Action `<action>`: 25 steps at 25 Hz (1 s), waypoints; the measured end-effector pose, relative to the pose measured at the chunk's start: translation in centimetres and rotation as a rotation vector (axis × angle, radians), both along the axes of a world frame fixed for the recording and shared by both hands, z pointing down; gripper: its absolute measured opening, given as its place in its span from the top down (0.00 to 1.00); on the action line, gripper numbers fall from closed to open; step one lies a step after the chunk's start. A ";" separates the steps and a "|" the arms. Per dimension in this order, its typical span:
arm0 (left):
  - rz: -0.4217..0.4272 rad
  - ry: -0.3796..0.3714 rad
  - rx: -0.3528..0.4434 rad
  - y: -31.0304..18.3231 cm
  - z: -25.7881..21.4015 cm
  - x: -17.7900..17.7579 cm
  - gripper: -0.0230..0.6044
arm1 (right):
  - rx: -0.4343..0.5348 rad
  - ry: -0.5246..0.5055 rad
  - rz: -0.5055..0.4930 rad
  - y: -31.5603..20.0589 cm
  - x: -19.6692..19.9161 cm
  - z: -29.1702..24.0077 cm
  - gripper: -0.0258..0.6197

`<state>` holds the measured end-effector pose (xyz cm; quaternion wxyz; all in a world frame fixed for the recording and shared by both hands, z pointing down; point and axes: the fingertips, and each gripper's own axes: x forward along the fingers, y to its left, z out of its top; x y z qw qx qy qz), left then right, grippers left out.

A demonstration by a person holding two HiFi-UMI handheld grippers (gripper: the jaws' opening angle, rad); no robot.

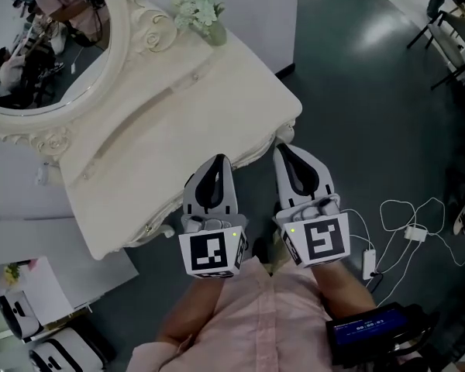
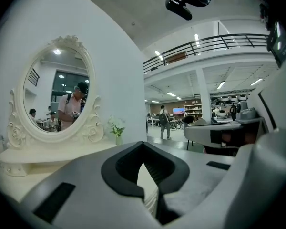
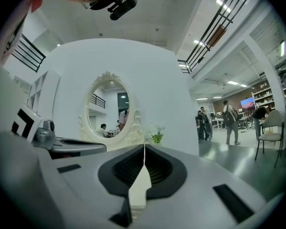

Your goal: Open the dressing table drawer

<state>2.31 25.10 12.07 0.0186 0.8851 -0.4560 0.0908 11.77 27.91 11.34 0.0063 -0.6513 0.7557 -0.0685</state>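
Here, left tongs (image 1: 219,160) and right tongs (image 1: 283,149) are closed and empty; the screen (image 1: 368,328) shows perhaps a timer.

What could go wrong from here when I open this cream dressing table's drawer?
1. The left tool and right tool are both shut by the front edge of the cream dressing table, so they may bump it rather than grip.
2. A sharp tug could topple the small vase of white flowers near the tabletop's corner.
3. White cables on the dark floor could snag a foot.
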 end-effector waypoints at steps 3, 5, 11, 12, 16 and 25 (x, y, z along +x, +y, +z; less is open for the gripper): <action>-0.023 -0.003 0.017 -1.7 -0.8 1.1 0.93 | 0.012 -0.003 -0.026 -2.0 1.1 -0.6 0.93; -0.038 -0.007 0.026 -2.9 -1.1 2.2 0.93 | 0.019 -0.007 -0.044 -3.4 2.2 -0.7 0.93; -0.075 -0.004 0.059 -4.9 -2.1 3.4 0.93 | 0.055 0.001 -0.090 -6.2 3.2 -1.8 0.93; -0.081 0.000 0.067 -4.8 -2.4 3.2 0.93 | 0.065 0.006 -0.098 -6.3 2.9 -2.1 0.93; -0.105 0.008 0.094 -5.6 -3.4 2.9 0.93 | 0.094 0.016 -0.126 -7.3 2.5 -3.1 0.93; -0.171 0.008 0.093 -9.0 -3.0 2.0 0.93 | 0.090 0.009 -0.183 -11.5 1.9 -2.7 0.93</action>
